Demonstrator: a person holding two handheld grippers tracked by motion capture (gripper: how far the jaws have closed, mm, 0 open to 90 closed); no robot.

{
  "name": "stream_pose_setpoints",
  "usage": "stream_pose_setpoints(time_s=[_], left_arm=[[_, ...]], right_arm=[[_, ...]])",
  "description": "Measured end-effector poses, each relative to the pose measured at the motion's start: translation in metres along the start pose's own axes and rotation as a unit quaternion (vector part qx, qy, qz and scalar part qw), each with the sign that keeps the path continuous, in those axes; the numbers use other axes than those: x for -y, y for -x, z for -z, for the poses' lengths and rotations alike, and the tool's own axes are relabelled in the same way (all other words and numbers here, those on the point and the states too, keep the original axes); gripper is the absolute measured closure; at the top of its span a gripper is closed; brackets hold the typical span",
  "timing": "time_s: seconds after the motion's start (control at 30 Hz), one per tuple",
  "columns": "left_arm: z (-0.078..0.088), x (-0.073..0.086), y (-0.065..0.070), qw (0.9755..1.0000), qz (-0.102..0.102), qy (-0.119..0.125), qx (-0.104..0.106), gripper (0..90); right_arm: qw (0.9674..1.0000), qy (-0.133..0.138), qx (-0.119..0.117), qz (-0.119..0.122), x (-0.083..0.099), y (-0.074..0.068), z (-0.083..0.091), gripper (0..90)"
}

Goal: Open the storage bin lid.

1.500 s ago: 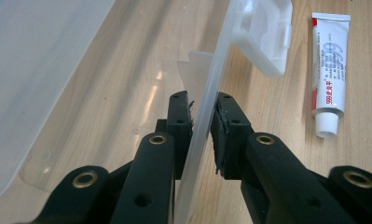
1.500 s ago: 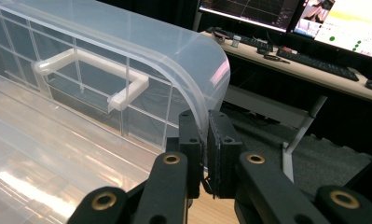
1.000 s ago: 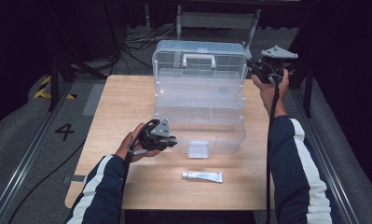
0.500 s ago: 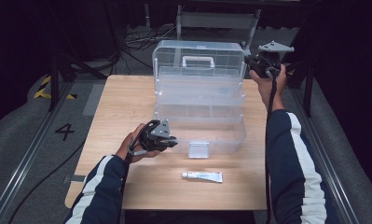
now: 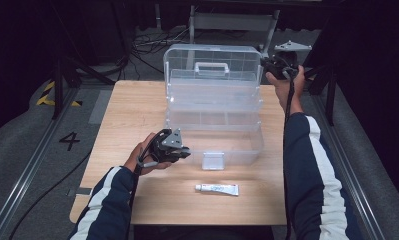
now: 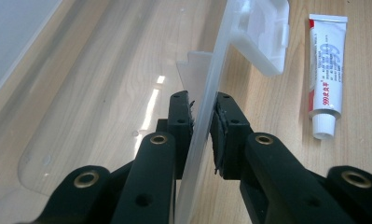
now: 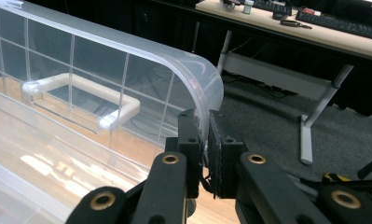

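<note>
A clear plastic box (image 5: 213,142) stands open on the wooden table (image 5: 132,107), its lid (image 5: 212,62) raised upright at the back. My left gripper (image 5: 184,150) is shut on the box's front wall (image 6: 221,60), near the white latch (image 6: 267,32); the wall sits pinched between the pads (image 6: 203,105). At the lid's top right corner my right gripper (image 5: 264,62) is shut on the curved rim (image 7: 193,70), which runs between its jaws (image 7: 204,126). The lid's handle (image 7: 81,100) shows through the plastic. A white tube (image 5: 217,189) lies in front of the box.
Tiered trays (image 5: 214,100) fold out inside the box. The tube (image 6: 327,79) lies right of the latch, cap toward me. Beyond the table's far edge are a metal frame (image 5: 232,22), cables on the floor, and a desk (image 7: 314,32) with keyboards.
My right gripper has shifted a little up and to the left in the high view, still clamped on the lid's corner. The left gripper has stayed put on the front wall.
</note>
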State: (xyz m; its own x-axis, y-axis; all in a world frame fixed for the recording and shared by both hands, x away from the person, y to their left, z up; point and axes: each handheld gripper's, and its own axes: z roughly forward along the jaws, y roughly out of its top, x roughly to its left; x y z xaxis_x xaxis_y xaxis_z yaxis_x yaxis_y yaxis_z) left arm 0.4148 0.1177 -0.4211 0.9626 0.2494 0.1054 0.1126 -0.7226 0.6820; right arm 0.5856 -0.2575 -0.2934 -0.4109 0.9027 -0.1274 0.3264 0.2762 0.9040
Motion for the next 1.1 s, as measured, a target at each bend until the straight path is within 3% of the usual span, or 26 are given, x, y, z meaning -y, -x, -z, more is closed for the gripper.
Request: stream_pose_setpoints(time_s=[0.87,1.1], left_arm=[[0.000,0.002,0.002,1.0000,0.002,0.005,0.000,79.4],[0.001,0.002,0.003,1.0000,0.003,0.005,0.000,79.4]], right_arm=[[0.9990,-0.041,0.009,-0.013,-0.001,0.010,-0.049,84.0],[0.9985,-0.052,0.000,-0.019,0.001,0.015,-0.060,83.8]])
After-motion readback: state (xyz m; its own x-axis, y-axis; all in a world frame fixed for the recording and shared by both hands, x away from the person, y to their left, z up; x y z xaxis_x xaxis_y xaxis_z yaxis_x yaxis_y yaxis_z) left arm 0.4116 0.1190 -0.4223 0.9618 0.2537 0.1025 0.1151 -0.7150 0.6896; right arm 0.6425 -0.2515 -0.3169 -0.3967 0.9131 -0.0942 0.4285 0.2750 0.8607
